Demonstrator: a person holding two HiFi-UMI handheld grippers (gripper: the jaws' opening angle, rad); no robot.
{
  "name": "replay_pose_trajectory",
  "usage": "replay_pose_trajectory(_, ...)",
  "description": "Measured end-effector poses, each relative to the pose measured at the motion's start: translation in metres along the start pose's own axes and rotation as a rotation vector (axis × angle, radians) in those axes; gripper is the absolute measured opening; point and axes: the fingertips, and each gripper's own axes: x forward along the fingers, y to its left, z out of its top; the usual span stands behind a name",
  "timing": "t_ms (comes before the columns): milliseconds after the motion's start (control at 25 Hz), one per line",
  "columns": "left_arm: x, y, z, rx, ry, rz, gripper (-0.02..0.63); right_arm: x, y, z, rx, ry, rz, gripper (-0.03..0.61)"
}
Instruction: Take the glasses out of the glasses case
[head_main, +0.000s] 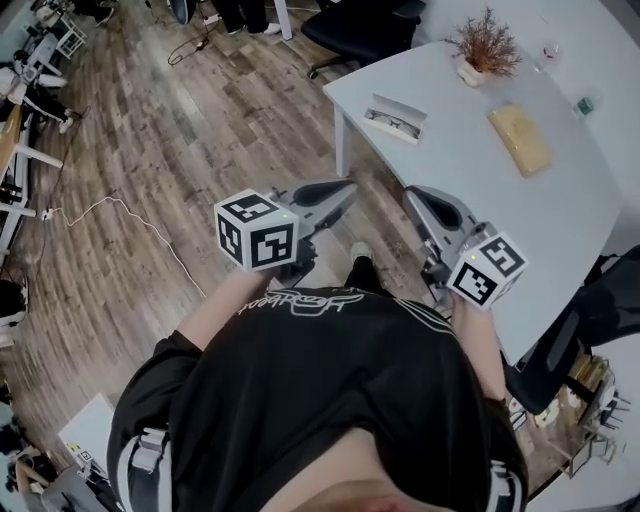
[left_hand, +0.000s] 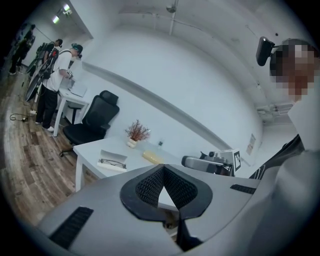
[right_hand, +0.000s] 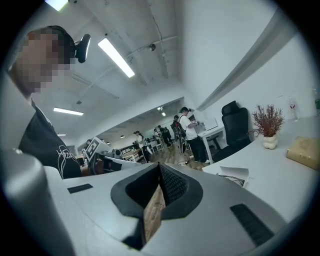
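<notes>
An open white glasses case (head_main: 395, 118) lies near the left end of the white table (head_main: 480, 200), with dark-rimmed glasses (head_main: 390, 121) inside it. Both grippers are held close to the person's chest, well short of the table. My left gripper (head_main: 340, 192) points toward the table corner with its jaws closed and nothing between them. My right gripper (head_main: 420, 200) is likewise shut and empty, hovering by the table's near edge. The left gripper view shows the case (left_hand: 112, 161) far beyond the left gripper (left_hand: 163, 167). In the right gripper view the case (right_hand: 234, 175) lies to the right of the right gripper (right_hand: 160, 165).
On the table stand a dried plant in a small pot (head_main: 485, 48), a tan pouch (head_main: 520, 138) and a small bottle (head_main: 585, 103). A black office chair (head_main: 360, 25) is behind the table's far end. A white cable (head_main: 120, 215) trails across the wooden floor.
</notes>
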Motion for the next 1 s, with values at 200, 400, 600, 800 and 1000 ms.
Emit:
replay_pose_trajectory(200, 0.039, 0.044, 0.016, -0.050, 0.015, 0.029, 0.007, 0.029, -0.054, 0.005, 0.027, 0.042, 0.016, 0.009)
replay_pose_trajectory(400, 0.078, 0.075, 0.027, -0.092, 0.039, 0.032, 0.008, 0.048, -0.105, 0.013, 0.039, 0.070, 0.008, 0.009)
replay_pose_trajectory(600, 0.111, 0.099, 0.034, -0.115, 0.057, 0.031, 0.008, 0.059, -0.144, 0.014, 0.059, 0.094, 0.003, 0.009)
replay_pose_trajectory(800, 0.138, 0.115, 0.037, -0.134, 0.075, 0.029, 0.008, 0.065, -0.175, 0.014, 0.074, 0.115, -0.004, 0.009)
replay_pose_trajectory(1000, 0.152, 0.130, 0.037, -0.151, 0.092, 0.043, 0.008, 0.075, -0.196, 0.012, 0.099, 0.128, -0.002, 0.009)
